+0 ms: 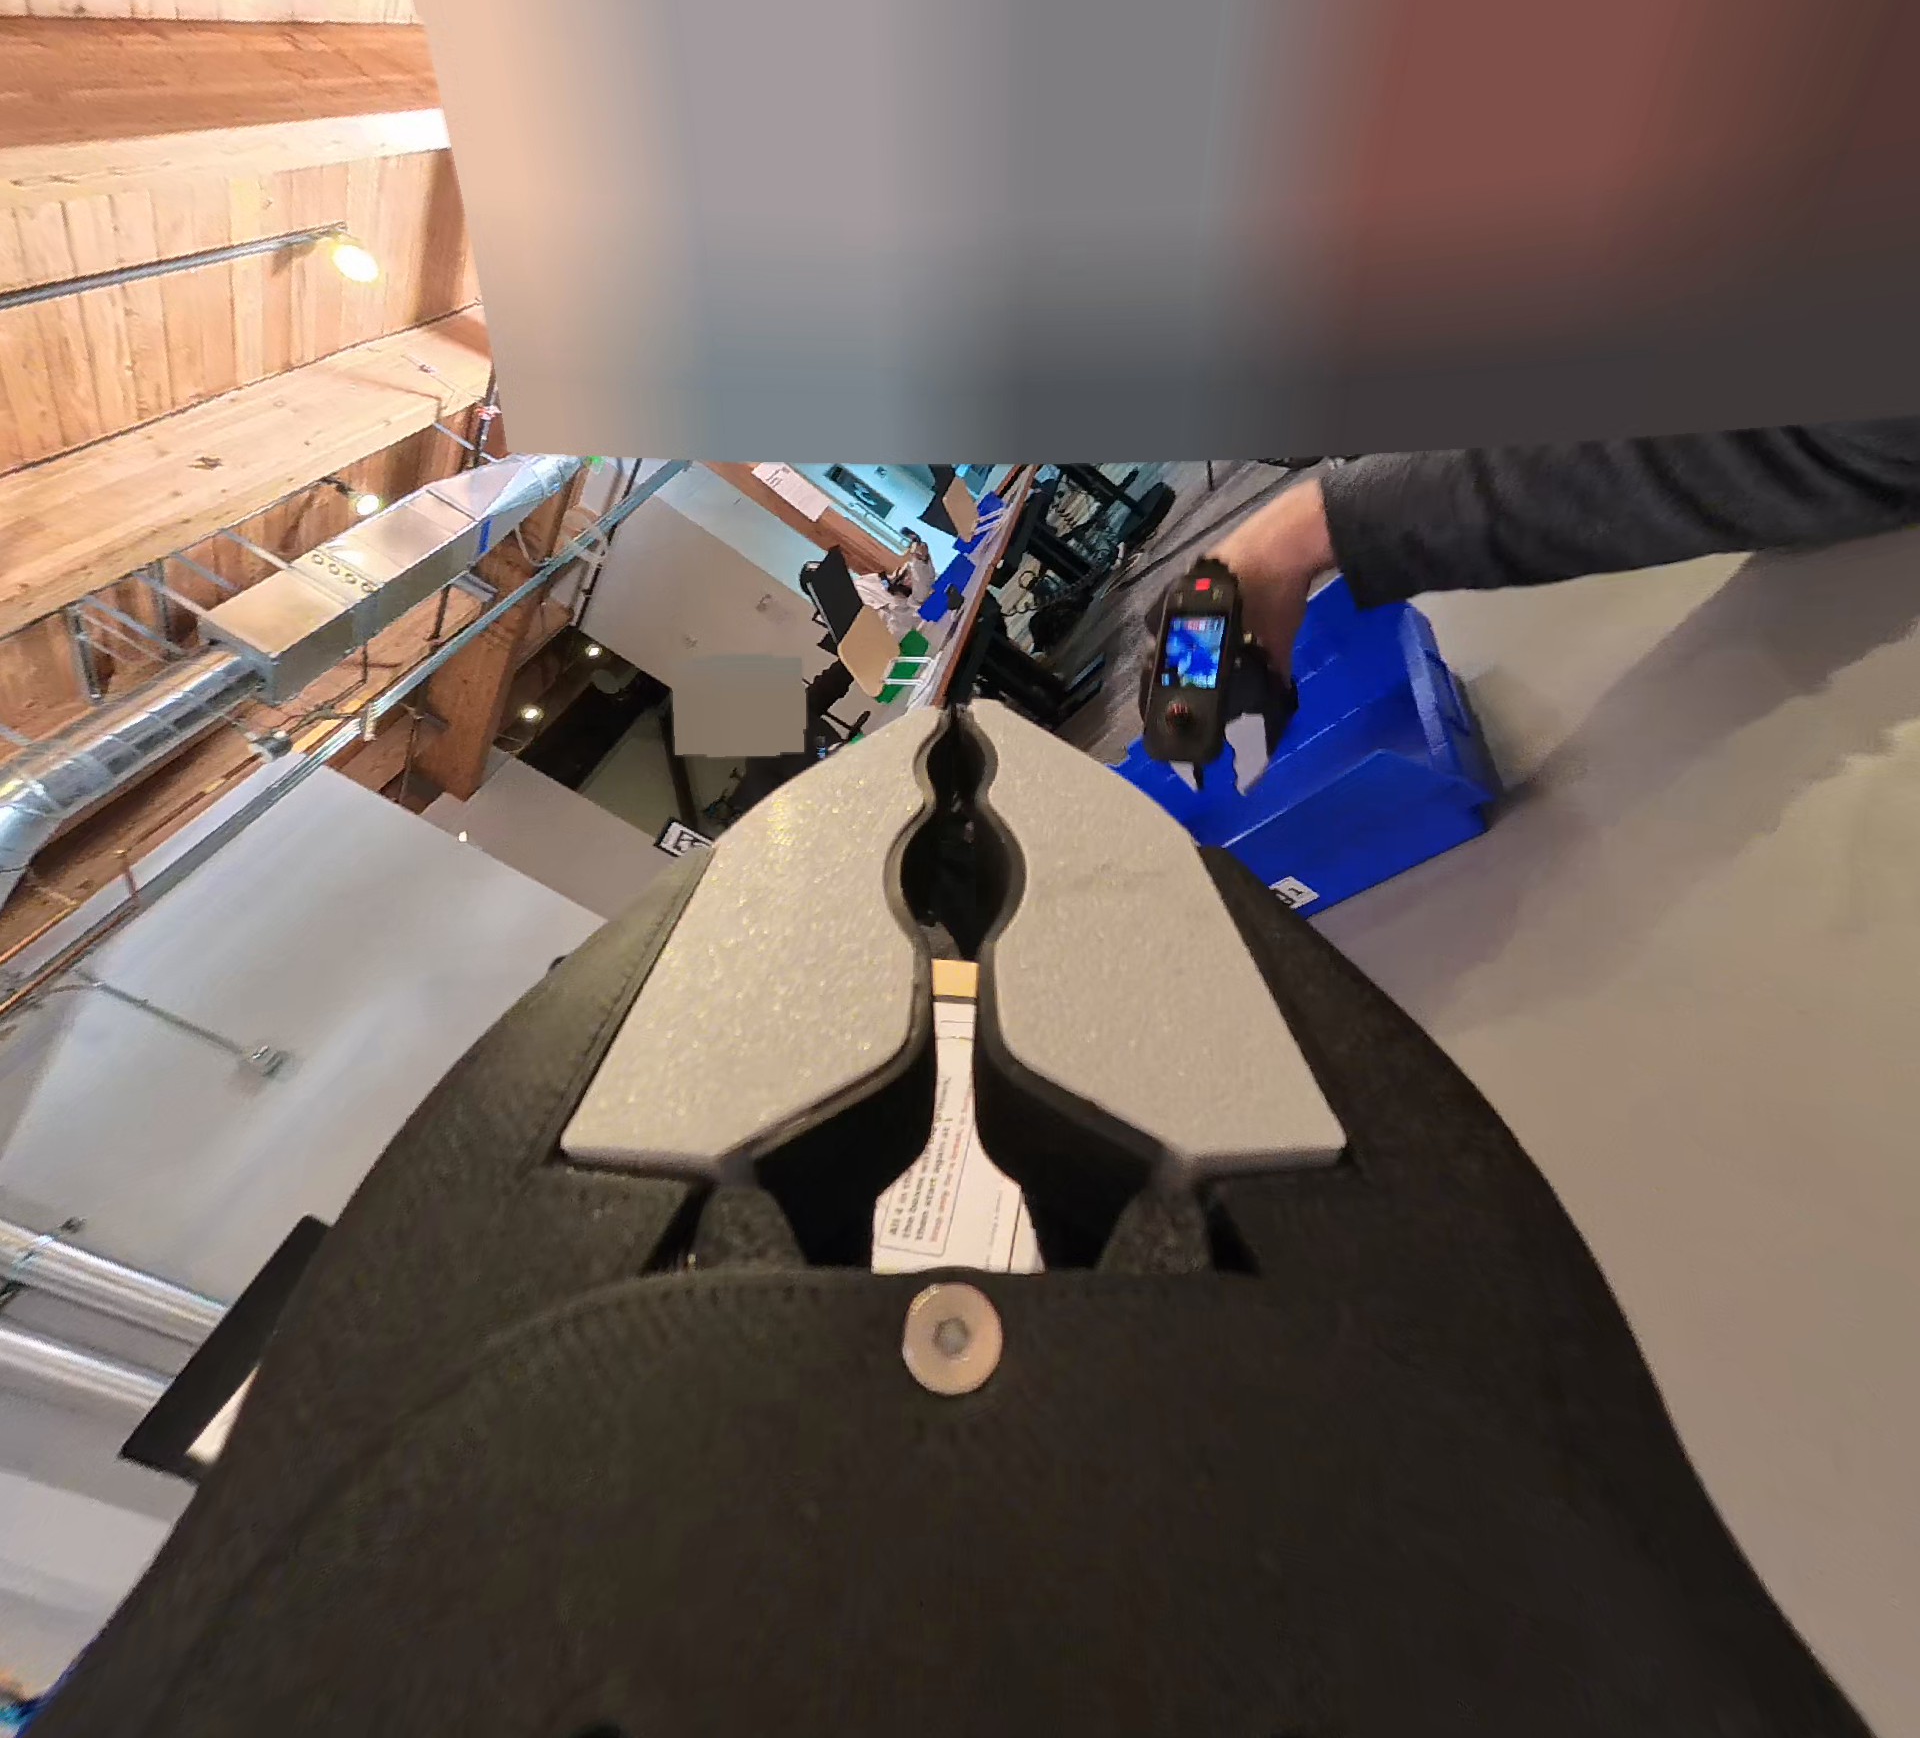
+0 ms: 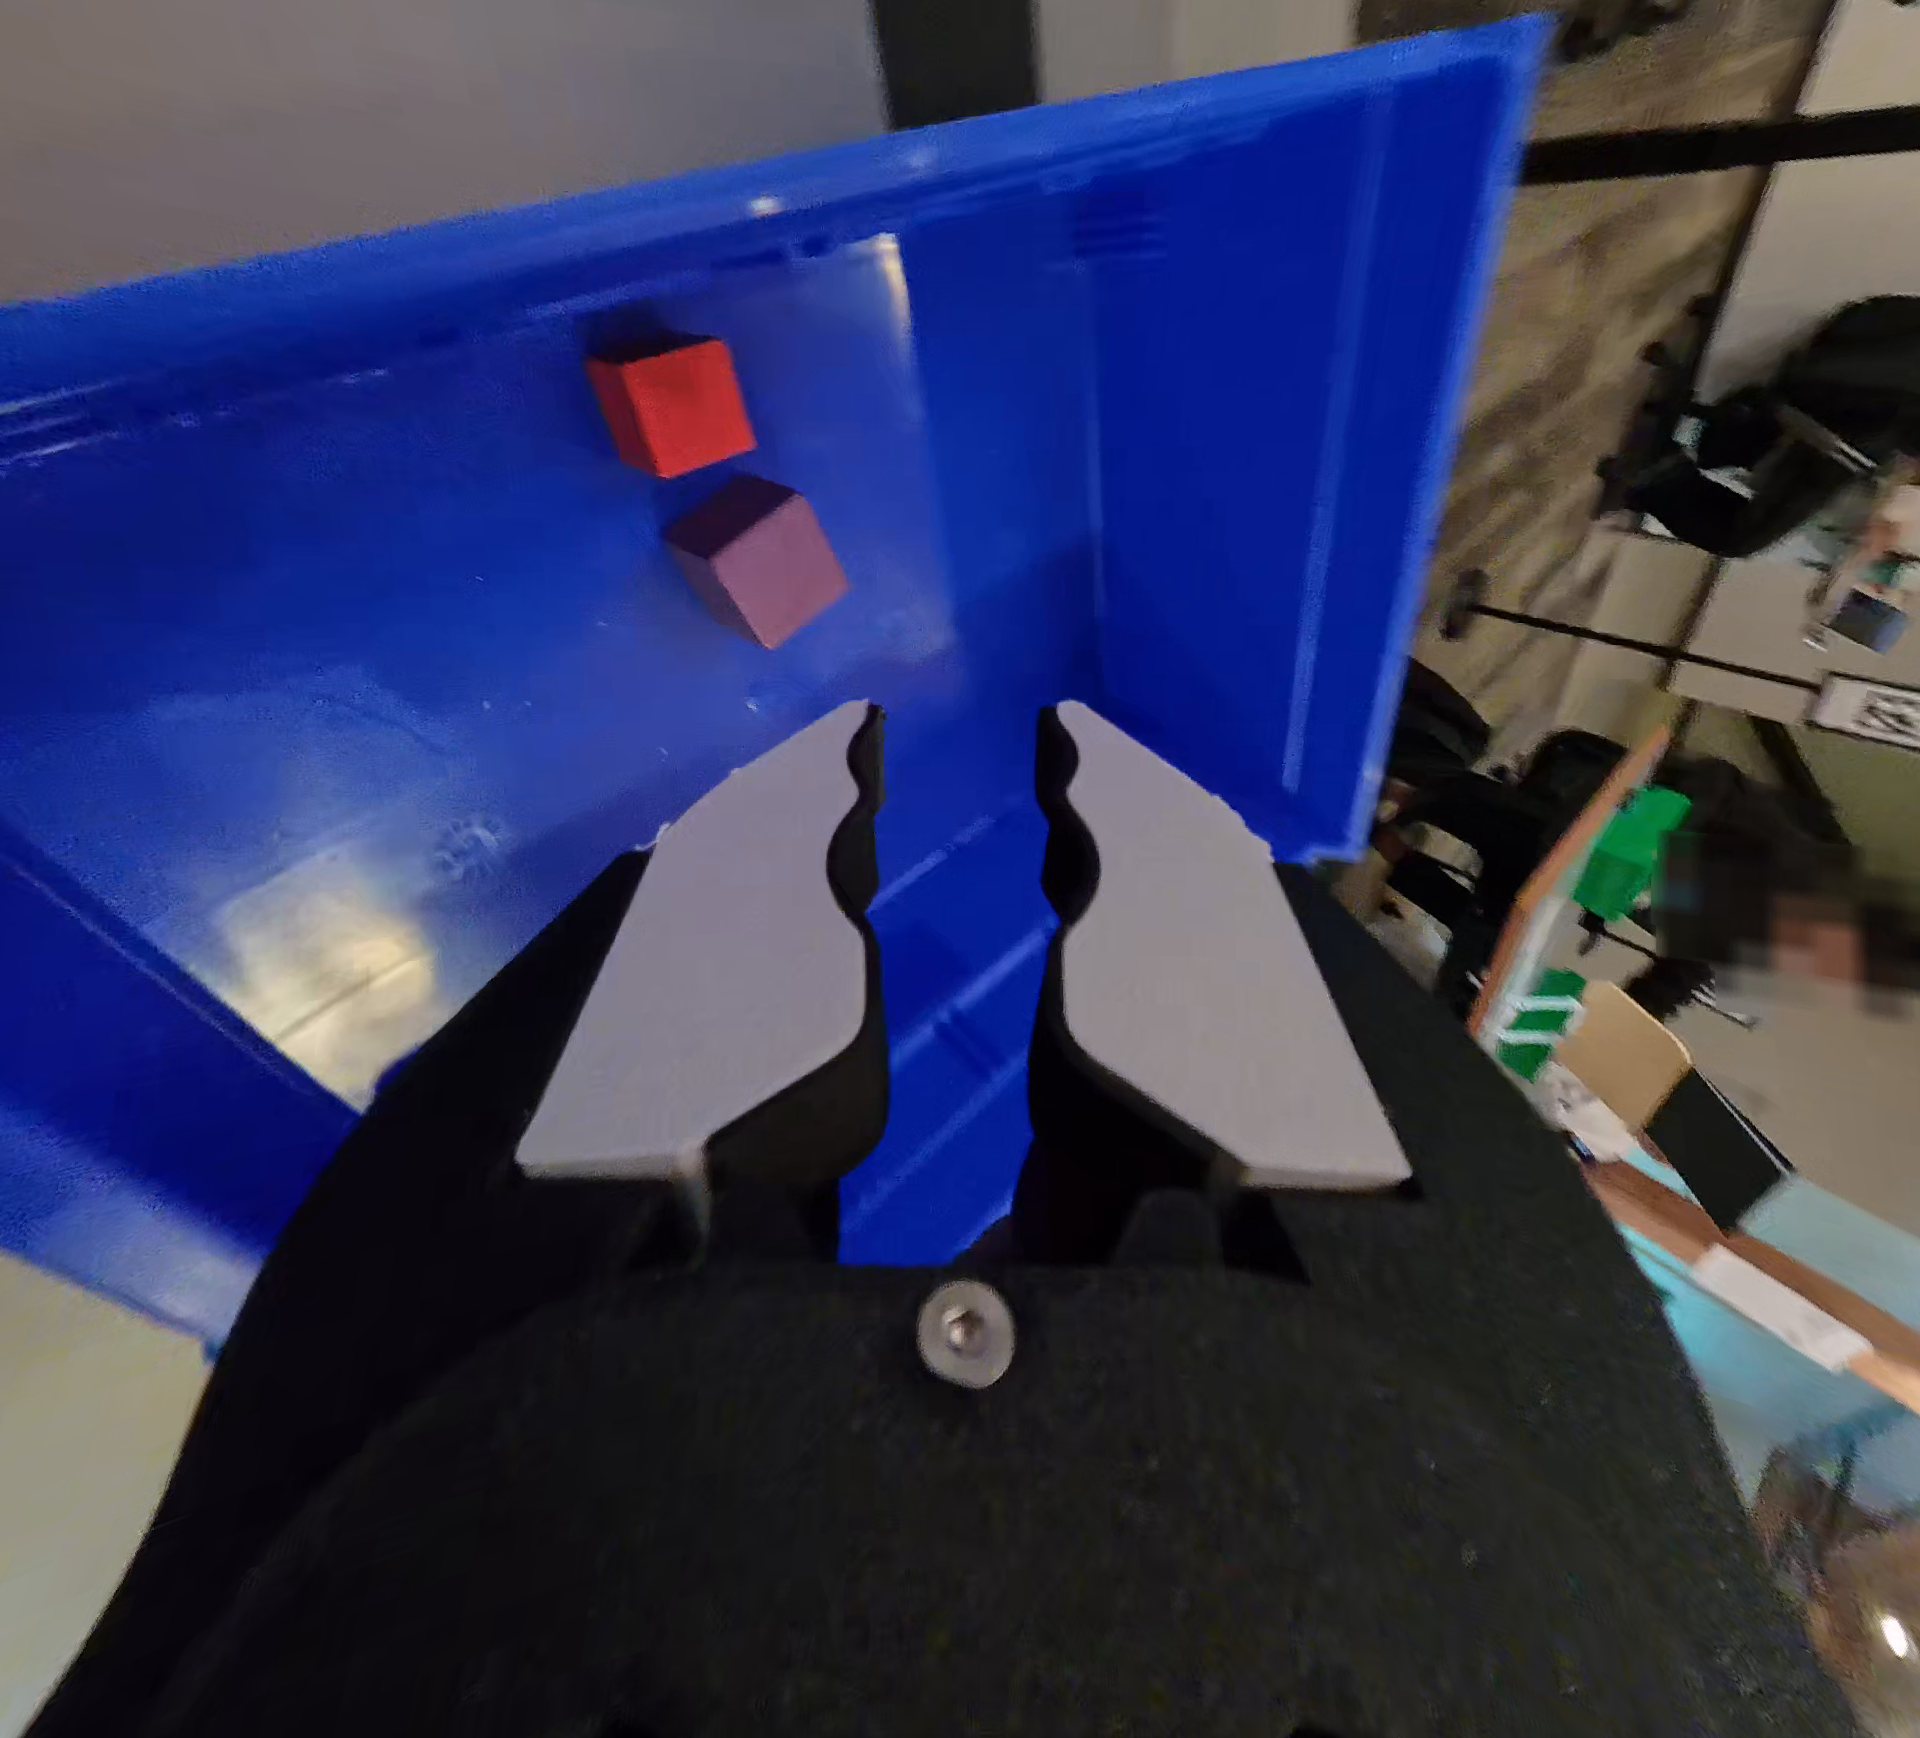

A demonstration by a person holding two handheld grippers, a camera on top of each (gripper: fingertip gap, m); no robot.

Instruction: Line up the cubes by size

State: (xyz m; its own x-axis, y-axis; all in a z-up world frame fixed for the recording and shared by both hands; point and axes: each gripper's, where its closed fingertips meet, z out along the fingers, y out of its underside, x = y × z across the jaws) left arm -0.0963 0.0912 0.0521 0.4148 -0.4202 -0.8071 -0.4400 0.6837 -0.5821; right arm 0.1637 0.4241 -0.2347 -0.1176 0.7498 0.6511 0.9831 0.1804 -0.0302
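In the right wrist view a red cube [image 2: 673, 405] and a purple cube [image 2: 764, 561] lie close together on the floor of a blue bin [image 2: 1226, 462]. My right gripper [image 2: 961, 727] is open and empty, its fingertips over the bin floor just short of the purple cube. My left gripper [image 1: 958, 720] is shut with nothing between its tips, raised and pointing out over the room. The left wrist view shows the same blue bin [image 1: 1382, 753] at the right, with the right gripper [image 1: 1195, 670] in a person's hand over it.
The bin stands on a pale grey table [image 1: 1683, 857]. Its tall blue walls [image 2: 1382, 400] rise to the right of and behind the cubes. A person's dark sleeve [image 1: 1621, 493] reaches over the table. A room with desks and chairs lies beyond. The left gripper's tips are roughly 50 cm from the right gripper's. My right gripper is the nearer one to the purple cube [image 2: 764, 561]: about 5 cm, against 55 cm.
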